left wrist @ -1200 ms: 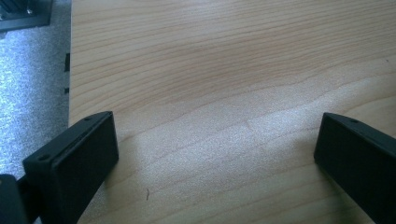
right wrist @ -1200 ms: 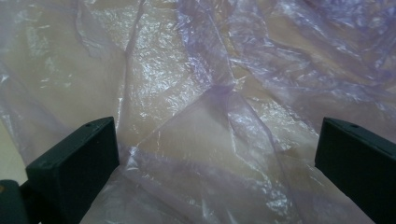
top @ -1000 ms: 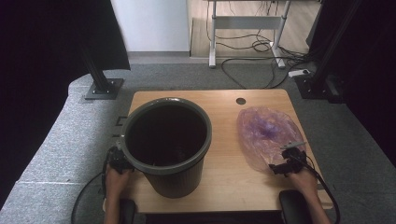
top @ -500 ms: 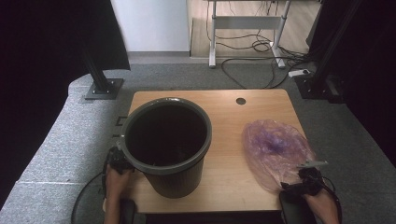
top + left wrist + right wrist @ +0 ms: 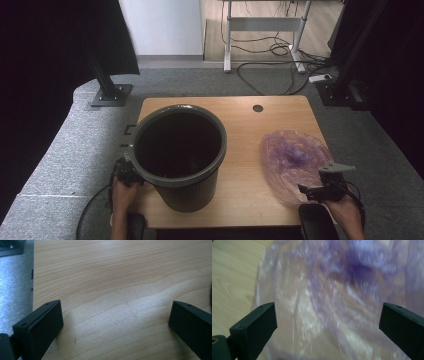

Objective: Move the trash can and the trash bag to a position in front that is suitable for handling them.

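Note:
A dark grey-green bin (image 5: 177, 150) stands empty and upright on the left half of the wooden table (image 5: 245, 125). On the right half lies a crumpled, translucent purple plastic bag (image 5: 294, 159). My left gripper (image 5: 126, 173) sits at the bin's near-left side by the table edge. Its jaws are open over bare wood (image 5: 115, 315), with nothing between them. My right gripper (image 5: 313, 191) rests at the bag's near edge. It is open wide (image 5: 328, 317), and the purple bag (image 5: 337, 290) spreads out just beyond and beneath the jaws.
Grey carpet (image 5: 65, 150) surrounds the table. A cable hole (image 5: 258, 108) marks the table's far side. Black stand bases (image 5: 111, 94) and loose cables (image 5: 280, 50) lie on the floor behind.
My right gripper has drawn back toward the table's near edge, and the purple bag has shifted nearer with it. The left gripper and the bin have not moved.

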Motion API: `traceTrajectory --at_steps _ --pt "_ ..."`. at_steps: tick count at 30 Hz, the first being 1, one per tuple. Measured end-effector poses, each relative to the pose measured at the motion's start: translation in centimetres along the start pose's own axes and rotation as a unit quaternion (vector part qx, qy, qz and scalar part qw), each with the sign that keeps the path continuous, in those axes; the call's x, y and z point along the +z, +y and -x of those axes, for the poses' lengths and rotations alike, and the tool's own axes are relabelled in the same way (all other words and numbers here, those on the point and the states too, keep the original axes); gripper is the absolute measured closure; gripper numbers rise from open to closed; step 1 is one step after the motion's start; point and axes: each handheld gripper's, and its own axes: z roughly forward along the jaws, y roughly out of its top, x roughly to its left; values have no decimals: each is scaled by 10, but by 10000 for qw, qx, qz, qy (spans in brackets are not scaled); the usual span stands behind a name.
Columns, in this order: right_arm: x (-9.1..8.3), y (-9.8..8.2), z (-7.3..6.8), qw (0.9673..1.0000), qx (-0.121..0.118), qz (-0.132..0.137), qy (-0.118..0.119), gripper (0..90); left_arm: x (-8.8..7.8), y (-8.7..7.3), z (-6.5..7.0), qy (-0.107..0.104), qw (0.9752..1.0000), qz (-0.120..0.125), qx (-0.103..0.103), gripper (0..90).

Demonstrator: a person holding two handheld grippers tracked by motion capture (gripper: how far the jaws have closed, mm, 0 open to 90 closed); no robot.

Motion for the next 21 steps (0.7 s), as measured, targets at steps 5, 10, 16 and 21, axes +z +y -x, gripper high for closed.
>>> traceTrajectory --at_steps 5,10,16,21 --pt "4 21 -7 9999 -96 68 -27 0 -11 1 0 117 9997 38 227 0" --pt "12 34 -14 9997 -175 136 90 0 -29 -1 1 -88 9990 58 425 0" --pt "24 44 -23 9994 -195 184 230 0 -45 -3 9 -437 9970 140 626 0" --pt "31 50 -34 9986 -297 233 370 0 -49 -5 22 -720 9942 41 804 5"
